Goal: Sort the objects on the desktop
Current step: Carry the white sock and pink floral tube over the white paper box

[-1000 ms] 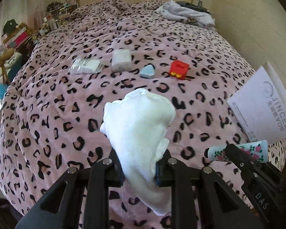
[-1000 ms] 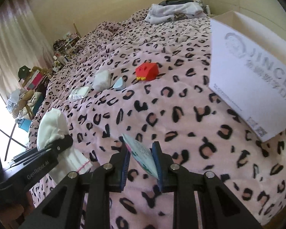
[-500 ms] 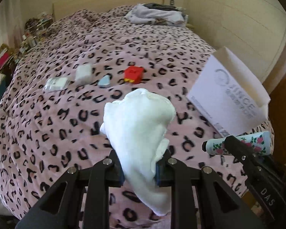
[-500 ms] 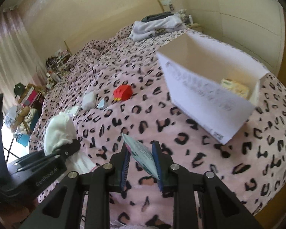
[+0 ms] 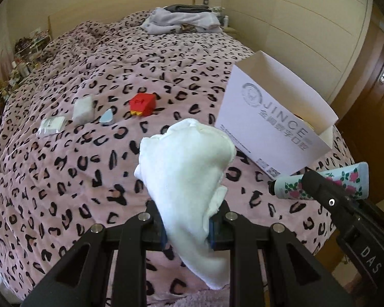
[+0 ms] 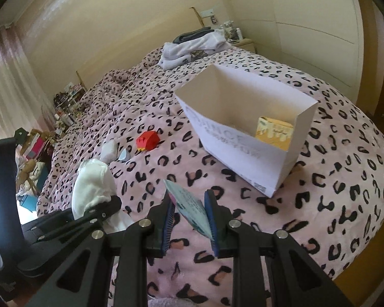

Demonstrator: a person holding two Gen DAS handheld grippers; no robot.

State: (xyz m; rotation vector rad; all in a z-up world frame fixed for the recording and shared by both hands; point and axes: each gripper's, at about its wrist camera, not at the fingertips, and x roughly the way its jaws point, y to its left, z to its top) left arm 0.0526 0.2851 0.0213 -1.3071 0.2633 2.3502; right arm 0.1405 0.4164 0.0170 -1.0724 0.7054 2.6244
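My left gripper (image 5: 187, 227) is shut on a white cloth (image 5: 184, 163), which sticks up above the pink leopard-print bed (image 5: 64, 166). My right gripper (image 6: 188, 220) is shut on a flat floral tube (image 6: 189, 211); the tube (image 5: 345, 181) also shows in the left wrist view, held at the right. An open white box (image 6: 243, 143) with grey lettering stands on the bed ahead and right of both grippers; a yellow packet (image 6: 274, 133) lies inside. A red block (image 5: 142, 104), a small blue piece (image 5: 107, 116) and two white packets (image 5: 83, 106) (image 5: 51, 125) lie on the bed further back.
Folded clothes (image 5: 181, 21) are piled at the bed's far end by the wall. A cluttered shelf (image 6: 66, 102) runs along the bed's left side. A wooden door (image 5: 373, 107) and a panelled wall stand to the right.
Both grippers have moved right and risen, each with its load. The white box has come closer to the middle, and its inside with the yellow packet shows in the right wrist view.
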